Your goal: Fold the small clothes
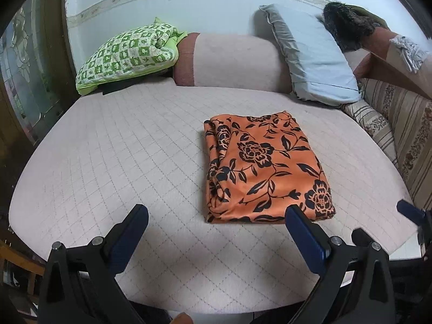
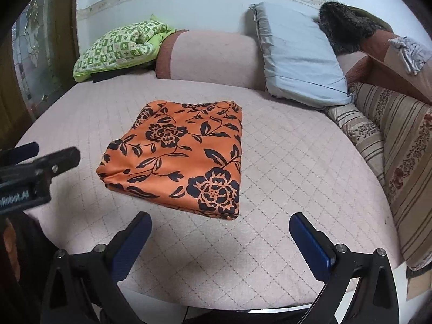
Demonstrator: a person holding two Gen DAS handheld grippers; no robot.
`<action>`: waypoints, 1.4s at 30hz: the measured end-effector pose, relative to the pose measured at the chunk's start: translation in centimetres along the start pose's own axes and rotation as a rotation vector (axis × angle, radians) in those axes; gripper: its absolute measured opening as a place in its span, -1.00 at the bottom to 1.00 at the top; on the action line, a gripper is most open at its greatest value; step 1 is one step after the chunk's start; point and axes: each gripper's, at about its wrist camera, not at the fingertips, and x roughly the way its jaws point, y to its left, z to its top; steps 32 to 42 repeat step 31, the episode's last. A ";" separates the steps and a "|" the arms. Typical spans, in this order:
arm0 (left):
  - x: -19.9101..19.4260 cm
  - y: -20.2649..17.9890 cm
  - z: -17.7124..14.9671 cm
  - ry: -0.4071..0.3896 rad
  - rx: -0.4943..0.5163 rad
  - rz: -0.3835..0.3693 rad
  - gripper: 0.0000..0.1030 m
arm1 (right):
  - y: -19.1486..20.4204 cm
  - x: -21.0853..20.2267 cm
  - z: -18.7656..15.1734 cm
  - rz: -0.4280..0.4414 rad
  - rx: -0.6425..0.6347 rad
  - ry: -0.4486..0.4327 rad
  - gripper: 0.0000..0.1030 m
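Note:
An orange garment with black flowers (image 1: 264,167) lies folded into a flat rectangle on the quilted pink mattress (image 1: 121,162). It also shows in the right wrist view (image 2: 183,154). My left gripper (image 1: 216,213) is open and empty, hovering just before the garment's near edge. My right gripper (image 2: 220,221) is open and empty, also just short of the garment. The right gripper's fingers (image 1: 410,212) show at the right edge of the left wrist view. The left gripper's fingers (image 2: 62,156) show at the left edge of the right wrist view.
A green checked quilt (image 1: 127,54) lies at the back left. A pink bolster (image 1: 232,62) and a pale blue pillow (image 1: 313,56) lean against the wall. A striped floral cushion (image 2: 399,145) borders the right side. A dark furry item (image 1: 348,24) sits at the back right.

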 end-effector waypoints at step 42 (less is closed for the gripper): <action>-0.3 -1.4 1.8 -0.035 0.025 0.011 0.96 | 0.2 0.2 1.2 -0.040 -0.003 0.001 1.00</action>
